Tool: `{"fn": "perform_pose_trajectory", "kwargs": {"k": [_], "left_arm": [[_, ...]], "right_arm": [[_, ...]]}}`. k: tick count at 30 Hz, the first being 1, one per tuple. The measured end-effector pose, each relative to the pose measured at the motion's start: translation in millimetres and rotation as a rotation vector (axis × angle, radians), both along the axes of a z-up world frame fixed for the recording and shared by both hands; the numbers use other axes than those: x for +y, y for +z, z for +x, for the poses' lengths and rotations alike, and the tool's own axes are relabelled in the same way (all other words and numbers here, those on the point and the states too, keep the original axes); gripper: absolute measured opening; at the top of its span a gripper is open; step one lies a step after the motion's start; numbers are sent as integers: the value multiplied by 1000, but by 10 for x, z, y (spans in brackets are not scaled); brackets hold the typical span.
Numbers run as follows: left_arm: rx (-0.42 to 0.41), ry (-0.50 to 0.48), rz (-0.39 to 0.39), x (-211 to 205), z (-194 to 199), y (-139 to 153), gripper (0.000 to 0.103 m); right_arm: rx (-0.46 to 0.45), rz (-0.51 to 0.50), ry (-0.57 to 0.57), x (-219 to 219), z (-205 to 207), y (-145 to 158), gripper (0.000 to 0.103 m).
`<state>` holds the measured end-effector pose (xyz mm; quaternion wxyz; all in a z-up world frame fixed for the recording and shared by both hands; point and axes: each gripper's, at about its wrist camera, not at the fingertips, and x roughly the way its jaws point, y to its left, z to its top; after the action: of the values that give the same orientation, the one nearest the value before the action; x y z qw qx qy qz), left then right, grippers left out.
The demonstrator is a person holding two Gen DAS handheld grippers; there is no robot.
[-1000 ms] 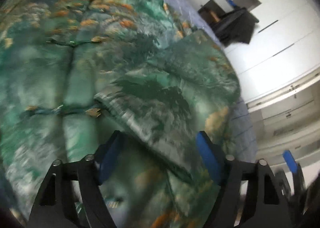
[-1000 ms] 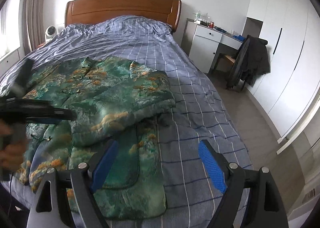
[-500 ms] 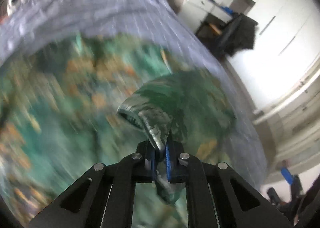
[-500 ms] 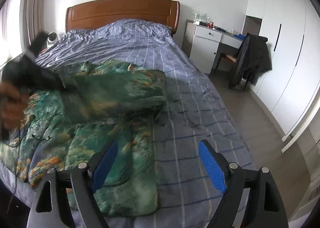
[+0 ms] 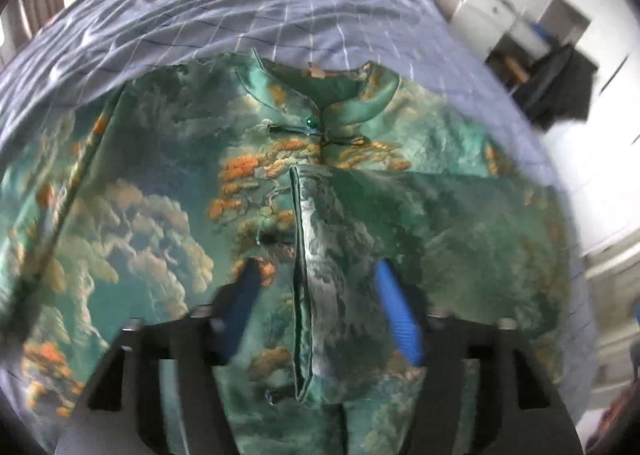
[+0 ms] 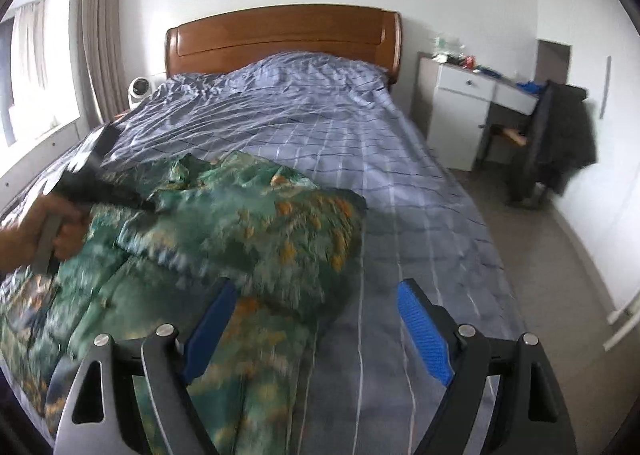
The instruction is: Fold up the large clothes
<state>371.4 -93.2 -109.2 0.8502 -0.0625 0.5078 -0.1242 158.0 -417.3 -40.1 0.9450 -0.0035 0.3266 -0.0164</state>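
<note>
Left-wrist and right-wrist views of a green patterned jacket [image 5: 160, 223] spread front-up on a bed covered by a blue checked quilt [image 5: 248, 3], collar toward the wooden headboard [image 6: 280, 35]. One sleeve [image 5: 400, 235] lies folded across the chest, its cuff edge running down the centre line beside the knotted front fastenings; this placement reads as the first inward fold, narrowing the garment before the body is doubled. The left gripper [image 5: 316, 295] hovers over that cuff with its jaws having just been opening; the blue pads now stand spread on either side of the cuff without pressing it, so the sleeve appears released to rest where it lies. In the right-wrist view a hand [image 6: 36, 231] is seen at the left, holding that tool over the cloth. The right gripper [image 6: 312, 319] is spread wide and empty, poised above the jacket's near side where cloth meets quilt, probably in readiness for the hem or the opposite fold. The jacket occupies the near left portion of the bed; bare quilt extends toward the headboard and to the right edge, giving ample room. Beyond that edge lie open floor, a white desk [image 6: 468, 95] and a dark coat on a chair [image 6: 560, 135], well apart from the work
</note>
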Motion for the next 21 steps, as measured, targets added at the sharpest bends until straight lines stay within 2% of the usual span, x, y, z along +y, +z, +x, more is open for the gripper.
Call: {"fn": "perform_pose_trajectory", "kwargs": {"k": [3,4,5,7,11,15,17,21], "left_arm": [[-18,-21,60,-34,-53,-58,65],[-14,-29,97,-63,-55,-124,63],[-3,-36,118,-78,-60,-199,57],[-4,-32,112,-53,-47,-306,56],[-36,-19,108,-55,-110,-346,57],[-53,-23,119,-84,-109,-376,58],[-64,-25,121,-81,-125,-387,58],[-85,-23,128,-96,-192,-393,58]], "right_arm": [[20,59,56,-13,526,-28,84],[35,75,74,-11,692,-57,76],[58,86,89,4,914,-115,52],[117,92,98,47,1353,-276,29],[191,112,81,93,1949,-620,29],[361,171,48,51,2294,-1171,28],[350,163,46,61,2283,-1204,28],[332,166,63,93,2080,-1028,28]]}}
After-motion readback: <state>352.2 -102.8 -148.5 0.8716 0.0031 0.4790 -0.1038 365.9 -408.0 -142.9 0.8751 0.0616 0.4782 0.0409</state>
